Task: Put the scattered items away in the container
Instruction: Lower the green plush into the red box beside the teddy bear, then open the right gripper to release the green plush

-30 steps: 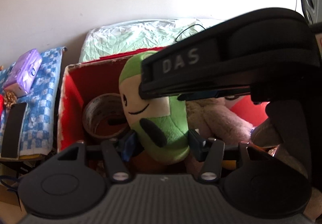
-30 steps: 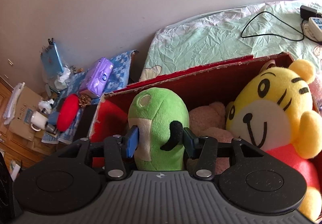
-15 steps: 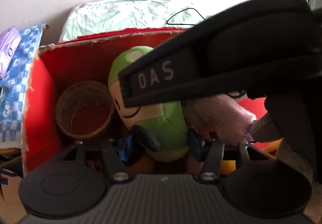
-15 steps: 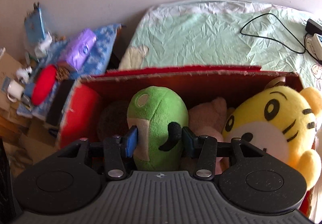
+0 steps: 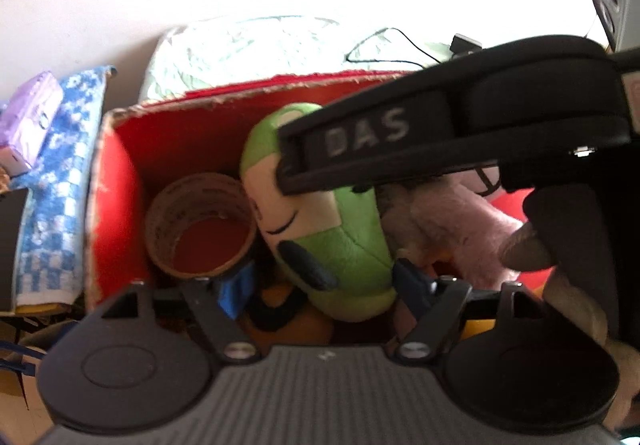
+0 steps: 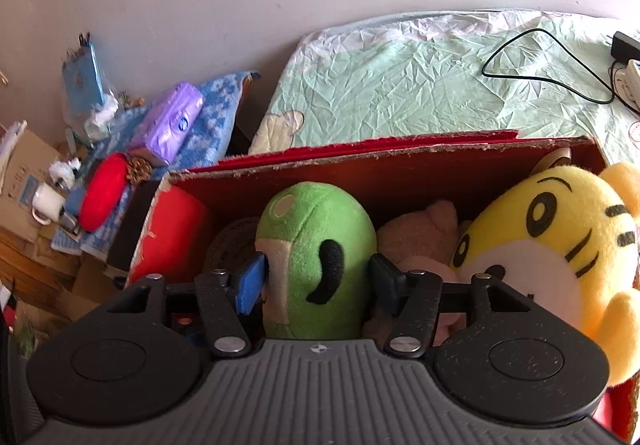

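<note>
- Far left, at about nine o'clock outside the box: a blue-and-white checked towel with a purple wrapped packet and a red oval cushion lying on it, all well apart from the grippers.
- The red cardboard box is the container. Inside at its left end, a brown cardboard tape roll stands with its opening upward.
- Centre: the green soft plush toy with black limbs sits inside the box, just right of the roll. Its long axis is tilted and runs from six towards eleven o'clock in the left wrist view.
- Left gripper: jaws opening, the toy's lower end between them; the left blue pad stands clear of the plush, so the grip looks released.
- Right gripper: jaws also opening, spread around the toy's middle; whether the pads touch the plush, I cannot tell. It crosses above the toy's head in the left view.
- Both hands sit equally near; the toy lies straight ahead at twelve o'clock of each.
- Right, at two o'clock: a yellow striped tiger plush, and a pale brown fuzzy plush between it and the green toy.
</note>
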Available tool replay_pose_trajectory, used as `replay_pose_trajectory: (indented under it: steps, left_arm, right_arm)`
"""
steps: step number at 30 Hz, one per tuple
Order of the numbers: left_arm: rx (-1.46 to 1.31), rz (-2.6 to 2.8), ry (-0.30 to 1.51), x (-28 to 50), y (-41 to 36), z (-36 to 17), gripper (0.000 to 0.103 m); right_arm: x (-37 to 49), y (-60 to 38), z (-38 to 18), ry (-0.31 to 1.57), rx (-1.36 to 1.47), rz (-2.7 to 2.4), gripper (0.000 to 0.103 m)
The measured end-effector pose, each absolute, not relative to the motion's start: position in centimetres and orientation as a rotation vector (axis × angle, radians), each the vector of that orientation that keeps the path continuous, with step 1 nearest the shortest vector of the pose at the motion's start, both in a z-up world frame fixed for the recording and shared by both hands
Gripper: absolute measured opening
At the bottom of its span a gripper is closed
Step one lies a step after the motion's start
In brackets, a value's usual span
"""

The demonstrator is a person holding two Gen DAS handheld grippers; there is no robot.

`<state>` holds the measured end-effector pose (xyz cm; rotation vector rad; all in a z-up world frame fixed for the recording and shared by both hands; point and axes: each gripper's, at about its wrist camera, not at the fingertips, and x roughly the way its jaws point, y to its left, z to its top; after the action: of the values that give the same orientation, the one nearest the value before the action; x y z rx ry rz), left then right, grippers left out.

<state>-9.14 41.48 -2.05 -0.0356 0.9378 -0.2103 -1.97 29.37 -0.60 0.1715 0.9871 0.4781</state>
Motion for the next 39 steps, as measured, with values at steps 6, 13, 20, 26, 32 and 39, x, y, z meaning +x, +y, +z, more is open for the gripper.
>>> replay_pose_trajectory:
  steps: [6, 13, 20, 26, 32, 39]
  left_arm:
    - [-0.004, -0.213, 0.902, -10.5, 41.4, -1.4, 0.075]
    - [-0.038, -0.248, 0.951, -9.0, 40.5, -2.3, 0.073]
    - [-0.022, -0.245, 0.953, -8.6, 39.9, -2.4, 0.073]
    - [-0.017, -0.214, 0.919, -9.2, 40.4, -1.2, 0.083]
    - [-0.019, -0.154, 0.932, -9.0, 40.5, -0.4, 0.084]
    - [-0.030, -0.097, 0.962, -9.2, 40.7, -0.2, 0.085]
  right_arm:
    - [-2.4, 28.8, -0.2, 0.948, 0.194, 0.466, 0.057]
    - [-2.6, 28.4, 0.0, 0.936, 0.198, 0.464, 0.054]
    - [-2.7, 28.1, 0.1, 0.925, 0.185, 0.453, 0.052]
    - [-3.2, 27.2, 0.5, 0.906, 0.241, 0.448, 0.048]
    - [-4.0, 26.6, 1.4, 0.873, 0.233, 0.439, 0.046]
    - [-5.3, 26.3, 2.1, 0.842, 0.169, 0.417, 0.045]
